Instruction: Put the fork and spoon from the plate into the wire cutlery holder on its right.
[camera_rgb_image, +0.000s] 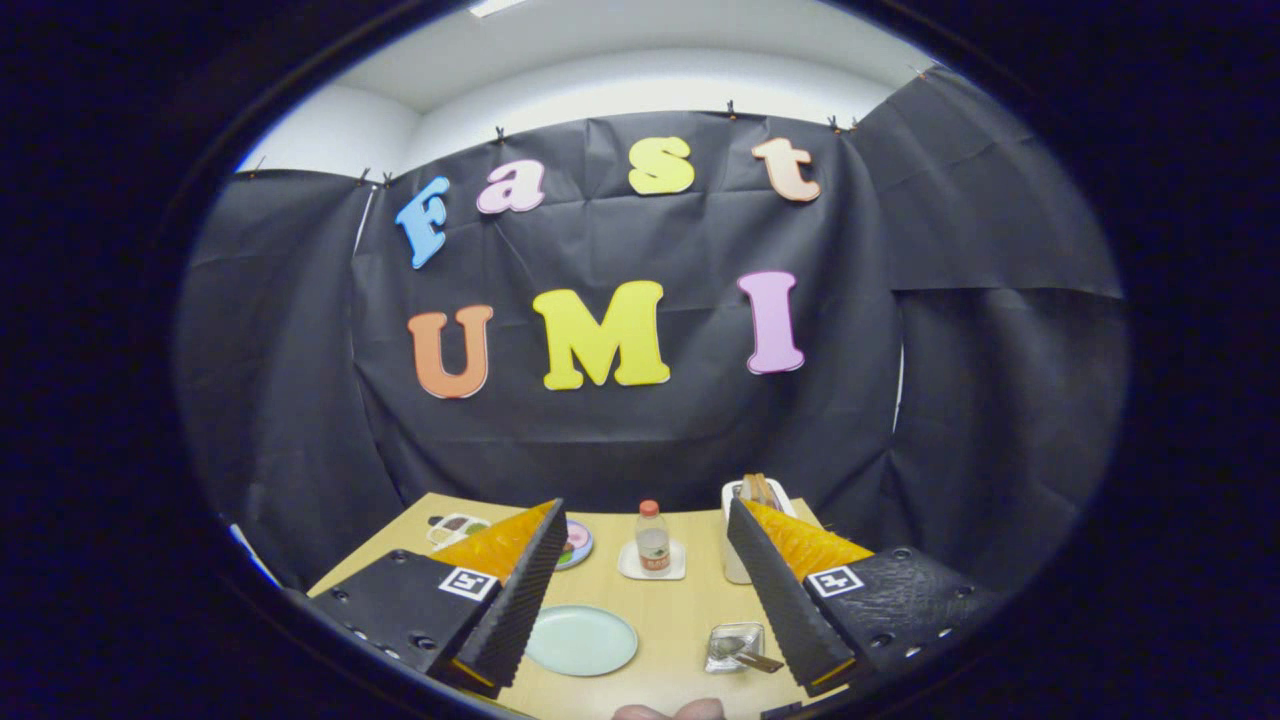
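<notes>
Two black ridged fingers with orange backs belong to the tongs, and they are spread wide apart, holding nothing. Just below them, at the near edge of the light wooden counter, a bit of a person's fingers peeks in.

Between the two fingers lies a round, pale green plate. It sits close to the left finger and looks bare. To its right, close to the right finger, sits a small silvery wire cutlery holder. Something shiny rests inside it, and a brown handle sticks out of it toward the right finger. I cannot tell if this is the fork or the spoon.

Farther back, between the fingers, a small clear bottle with a red cap stands on a white square dish. A colourful round plate peeks out behind the left finger. A white container with brown sticks in it stands behind the right finger.
</notes>
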